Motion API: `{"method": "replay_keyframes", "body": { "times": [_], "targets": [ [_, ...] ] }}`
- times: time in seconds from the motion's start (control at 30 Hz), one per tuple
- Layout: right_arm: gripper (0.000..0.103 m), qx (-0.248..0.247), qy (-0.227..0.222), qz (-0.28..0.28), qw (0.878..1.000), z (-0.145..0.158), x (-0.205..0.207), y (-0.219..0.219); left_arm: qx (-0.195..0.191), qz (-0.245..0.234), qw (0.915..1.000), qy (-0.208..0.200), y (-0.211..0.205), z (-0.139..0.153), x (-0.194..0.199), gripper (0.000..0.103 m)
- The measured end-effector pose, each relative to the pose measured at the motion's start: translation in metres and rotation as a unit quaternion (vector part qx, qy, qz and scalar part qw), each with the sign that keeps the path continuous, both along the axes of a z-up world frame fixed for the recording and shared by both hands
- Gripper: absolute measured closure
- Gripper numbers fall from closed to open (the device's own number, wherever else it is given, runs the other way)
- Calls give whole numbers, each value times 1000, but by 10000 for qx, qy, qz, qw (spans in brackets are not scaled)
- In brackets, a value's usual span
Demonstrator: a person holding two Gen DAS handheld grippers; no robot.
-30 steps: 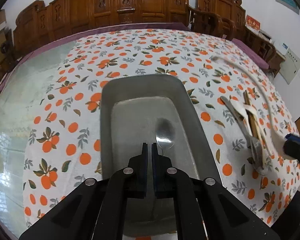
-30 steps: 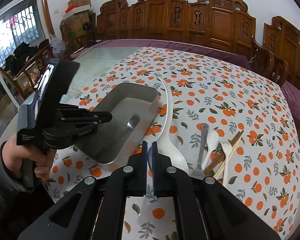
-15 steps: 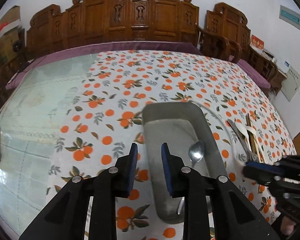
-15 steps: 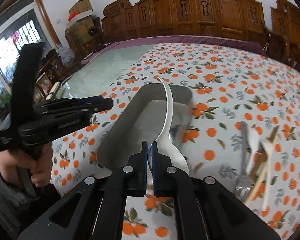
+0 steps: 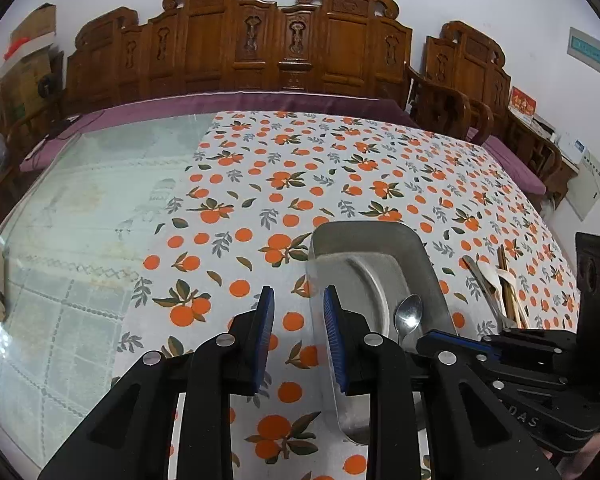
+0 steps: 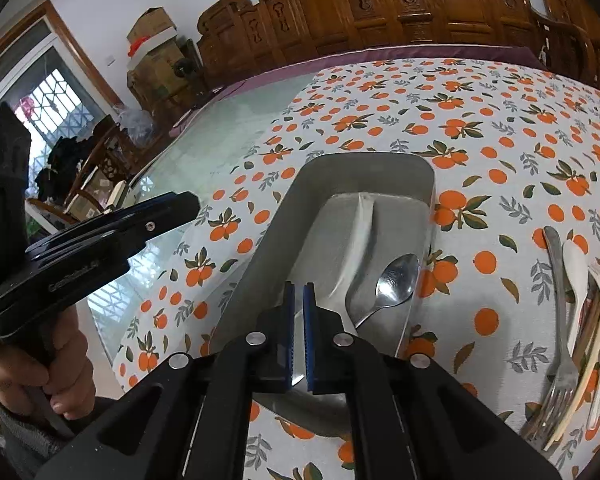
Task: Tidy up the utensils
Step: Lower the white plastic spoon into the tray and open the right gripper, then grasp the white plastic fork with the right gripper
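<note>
Tray (image 6: 364, 168) holds a spoon (image 6: 396, 280) at 3 o'clock; right gripper (image 6: 299, 292) pinches a white ladle (image 6: 360, 232) over it; left gripper (image 5: 299, 312) gapes, empty.

White spoon reaches the tray

The right hand-held gripper (image 6: 299, 332) now lowers its white spoon (image 6: 364, 232) into the metal tray (image 6: 384, 164), while the left hand-held gripper (image 5: 299, 334), jaws parted, has drawn aside off the tray.
</note>
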State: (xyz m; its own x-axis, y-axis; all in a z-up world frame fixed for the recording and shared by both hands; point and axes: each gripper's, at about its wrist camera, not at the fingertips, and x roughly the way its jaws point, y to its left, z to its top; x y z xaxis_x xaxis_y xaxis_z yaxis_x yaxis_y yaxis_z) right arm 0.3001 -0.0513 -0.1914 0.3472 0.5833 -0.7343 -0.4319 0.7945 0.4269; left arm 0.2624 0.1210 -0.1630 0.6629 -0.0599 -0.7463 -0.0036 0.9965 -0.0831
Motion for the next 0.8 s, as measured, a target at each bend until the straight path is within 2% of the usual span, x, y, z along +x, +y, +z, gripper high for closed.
{"method": "replay_keyframes", "body": {
  "times": [0.1, 0.27, 0.37, 0.5, 0.73, 0.8],
  "targets": [
    [97, 44, 36, -16, 10000, 0, 2, -1, -11, 9, 10000, -6, 1, 0, 0, 79],
    [96, -114, -367, -14, 9993, 15, -7, -17, -22, -34, 10000, -9, -2, 1, -1, 78],
    [96, -328, -738, -49, 9967, 33, -15, -46, -80, -89, 9999, -73, -11, 3, -4, 69],
    [96, -774, -1066, -185, 9911, 45, -19, -93, -93, -207, 9996, -146, -31, 5, -7, 66],
    [96, -1366, -1198, -625, 9814, 38, -10, -172, -79, -549, 9982, -245, -85, 6, -11, 65],
    [86, -1436, -1157, -757, 9799, 29, -7, -188, -75, -638, 9976, -260, -97, 5, -13, 65]
  ]
}}
